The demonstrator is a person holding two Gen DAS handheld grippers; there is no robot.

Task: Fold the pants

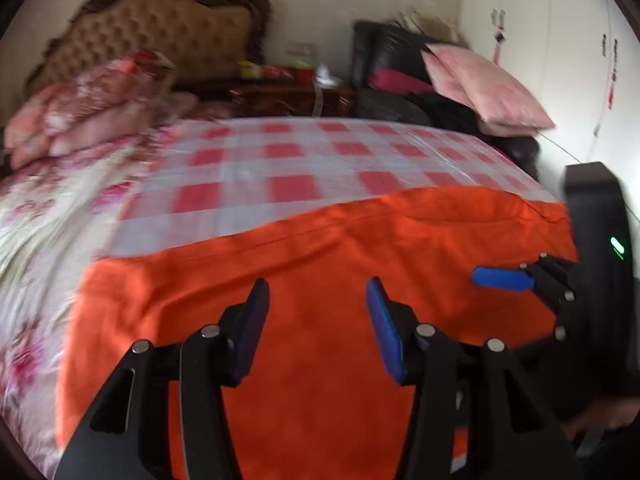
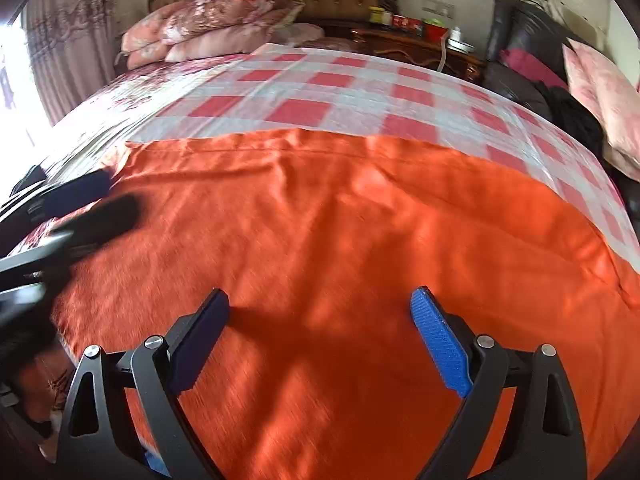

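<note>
1. Left wrist view: left gripper low over orange pants, fingers apart, nothing between the pads, only cloth beneath. Picture blurred.
2. Same view: pants spread flat across near end of bed, over red-and-white checked sheet; far hem running straight across.
3. Same view: right gripper at right edge, over the pants' right side, one blue pad showing; second pad hidden.
4. Same view, background: tufted headboard, stacked floral pillows, pink pillow on dark chair at right.
5. Right wrist view: right gripper over pants, fingers spread wide, empty, not touching cloth as far as visible.
6. Same view: left gripper at left, blurred, near the pants' left edge; contact with cloth not discernible.
7. Same view: curtain and bright window at far left.
</note>
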